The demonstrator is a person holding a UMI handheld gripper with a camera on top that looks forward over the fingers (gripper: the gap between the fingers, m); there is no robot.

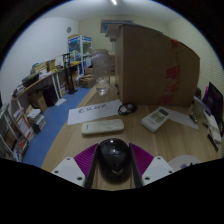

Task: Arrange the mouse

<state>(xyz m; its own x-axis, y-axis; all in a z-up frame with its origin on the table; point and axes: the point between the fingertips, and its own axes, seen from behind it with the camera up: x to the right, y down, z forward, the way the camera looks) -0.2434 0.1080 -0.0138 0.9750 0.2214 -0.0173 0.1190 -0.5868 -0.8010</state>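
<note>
A black computer mouse [113, 155] sits between the two magenta pads [85, 159] of my gripper [113, 162]. Both pads press against its sides, so the gripper is shut on it. The mouse is over the near part of the wooden desk [135, 135]; whether its underside touches the desk is hidden. Its rounded back faces the camera and fills the gap between the fingers.
Just beyond the fingers lies a white keyboard [102, 126], with a white keypad device [155, 119] to its right and a small black object [127, 108] further back. A large cardboard box [150, 65] stands behind the desk. A monitor [213, 100] is at the right, shelves [40, 85] at the left.
</note>
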